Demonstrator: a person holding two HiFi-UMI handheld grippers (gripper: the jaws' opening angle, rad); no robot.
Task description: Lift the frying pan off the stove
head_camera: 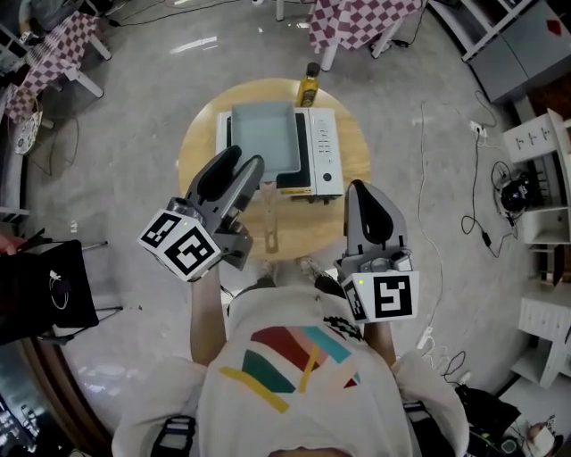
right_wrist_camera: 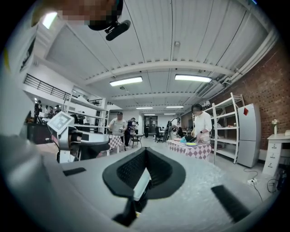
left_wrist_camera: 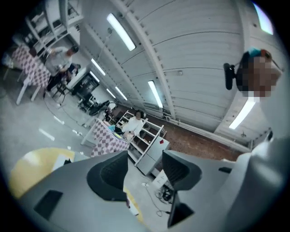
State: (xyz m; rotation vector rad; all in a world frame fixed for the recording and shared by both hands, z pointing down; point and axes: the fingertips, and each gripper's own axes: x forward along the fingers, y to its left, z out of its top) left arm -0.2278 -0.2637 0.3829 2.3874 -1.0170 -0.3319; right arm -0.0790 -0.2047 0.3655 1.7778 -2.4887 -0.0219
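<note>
Shirt (head_camera: 294,375), white with a striped colour print, bottom centre of the head view, closest to the lens; we list it first.

Item 1, left gripper (head_camera: 246,159): left of centre in the head view. In its own view (left_wrist_camera: 145,168) we see the two jaws standing wide, with only distant room between them. Nothing is held.

Item 2, right gripper (head_camera: 356,190): lower right of centre. In its own view (right_wrist_camera: 144,150) the jaws meet at the tips, closed, gripping nothing we can make out.

Item 3, frying pan (head_camera: 263,134): square, grey-blue, sitting on the stove (head_camera: 323,152), upper centre. Its pale handle (head_camera: 269,219) runs down the frame, just right of the left gripper and apart from it. The left jaw tips overlap the pan's lower left corner in the frame; whether they touch it we cannot tell.

Item 4, round wooden table (head_camera: 198,147) bearing the stove. A yellow bottle (head_camera: 309,85) stands at its upper edge, just beyond the stove.

Item 5, grey floor (head_camera: 134,80) all round. We note a checked tablecloth (head_camera: 357,22) at the top and a black bag (head_camera: 45,290) at the left edge.
</note>
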